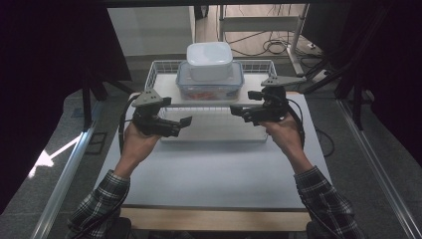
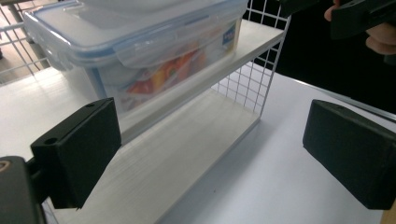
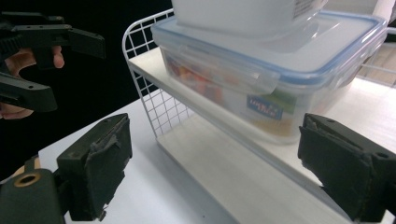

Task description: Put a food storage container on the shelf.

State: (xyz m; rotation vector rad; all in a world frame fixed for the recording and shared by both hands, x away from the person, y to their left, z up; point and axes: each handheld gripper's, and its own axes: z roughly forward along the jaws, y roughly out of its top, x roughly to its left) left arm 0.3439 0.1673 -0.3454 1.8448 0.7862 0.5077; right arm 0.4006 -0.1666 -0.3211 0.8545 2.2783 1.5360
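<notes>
A clear lidded box (image 1: 210, 87) with a blue seal and colourful contents stands on the upper shelf of a white wire rack (image 1: 158, 67). A white container (image 1: 209, 59) is stacked on its lid. My left gripper (image 1: 183, 127) hovers at the rack's front left, open and holding nothing. My right gripper (image 1: 242, 103) is at the front right, also open and holding nothing. In the left gripper view the box (image 2: 140, 51) lies ahead and left of the jaws of the left gripper (image 2: 215, 158). In the right gripper view the box (image 3: 280, 70) sits just beyond the jaws of the right gripper (image 3: 215, 172).
The rack's lower shelf (image 2: 187, 154) is bare under the box. The rack stands at the far side of a white tabletop (image 1: 214, 169) with a wooden front edge. Dark curtains flank the table, and cables lie on the floor behind it.
</notes>
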